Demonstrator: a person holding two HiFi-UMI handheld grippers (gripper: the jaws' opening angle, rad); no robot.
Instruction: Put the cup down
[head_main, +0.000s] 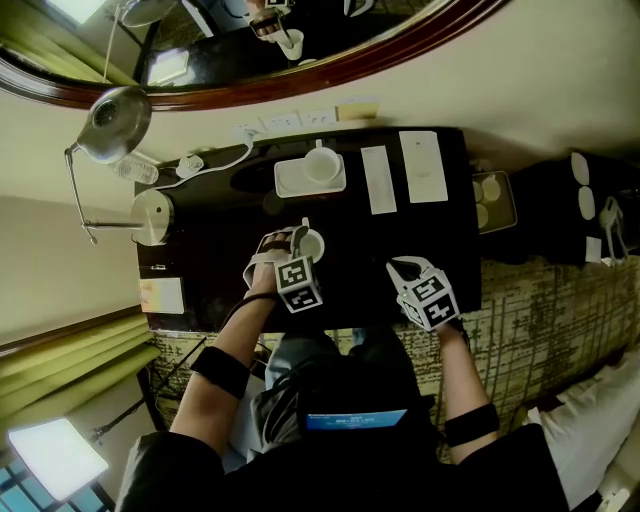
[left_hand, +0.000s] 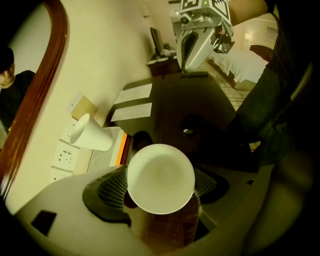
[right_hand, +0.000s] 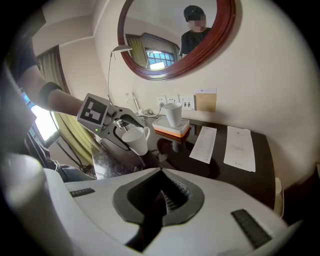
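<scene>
A white cup (head_main: 311, 244) with a handle sits between the pads of my left gripper (head_main: 303, 238) over the near left part of the dark desk (head_main: 220, 265). In the left gripper view I look straight down into the cup (left_hand: 160, 178), and both pads press on its sides. The right gripper view shows the cup (right_hand: 135, 140) upright, low over the desk; I cannot tell if its base touches. My right gripper (head_main: 405, 268) rests shut and empty near the desk's front edge, its jaws (right_hand: 167, 197) closed together.
At the back, a second white cup (head_main: 320, 163) stands on a white tray (head_main: 290, 182) by the wall. Two paper sheets (head_main: 378, 180) (head_main: 423, 166) lie to its right. A desk lamp (head_main: 110, 120) and a cable occupy the left end.
</scene>
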